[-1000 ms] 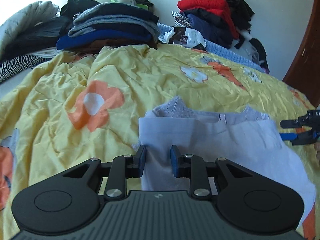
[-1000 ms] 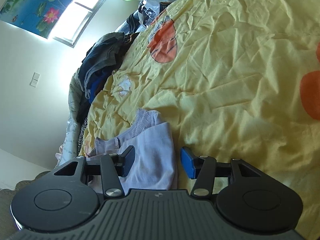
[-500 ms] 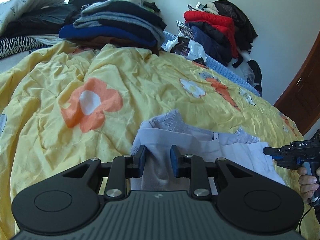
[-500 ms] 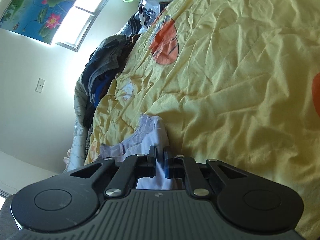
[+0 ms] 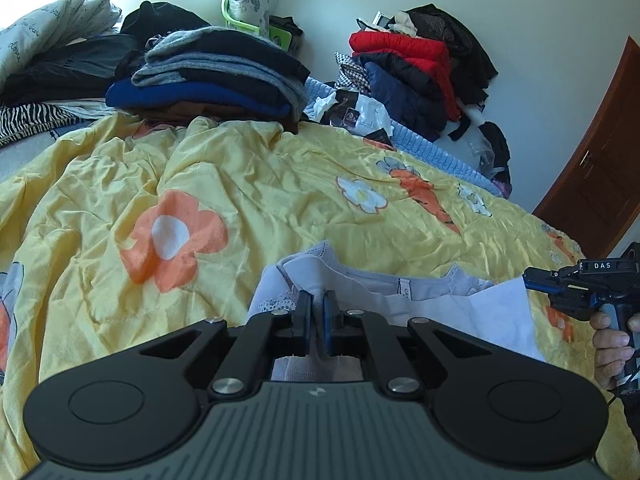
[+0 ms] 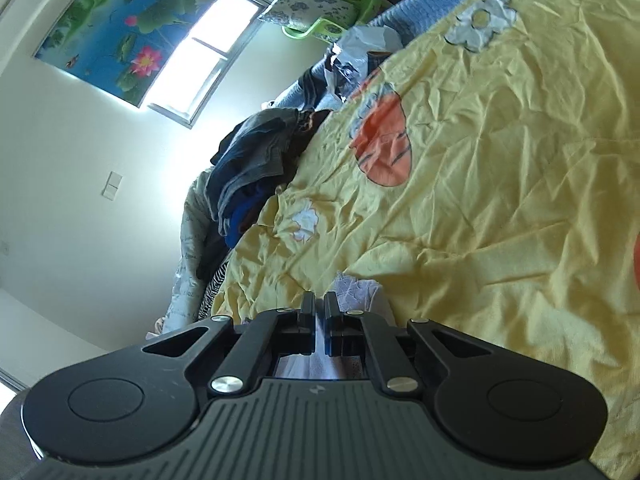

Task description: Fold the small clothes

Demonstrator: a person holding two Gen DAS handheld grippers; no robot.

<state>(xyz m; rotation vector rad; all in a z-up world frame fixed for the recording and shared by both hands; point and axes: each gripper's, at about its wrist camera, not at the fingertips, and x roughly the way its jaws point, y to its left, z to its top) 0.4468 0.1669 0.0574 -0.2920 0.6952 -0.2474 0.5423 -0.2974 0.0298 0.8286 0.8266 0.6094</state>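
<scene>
Pinching the pale lilac garment (image 5: 432, 308), the left gripper (image 5: 316, 300) has just closed on its near edge; the right gripper (image 6: 319, 304) clamps its other end. The garment lies on a yellow flowered quilt (image 5: 248, 184). Beyond the quilt, folded clothes stacks (image 5: 212, 76) meet pale walls (image 5: 540, 16).
</scene>
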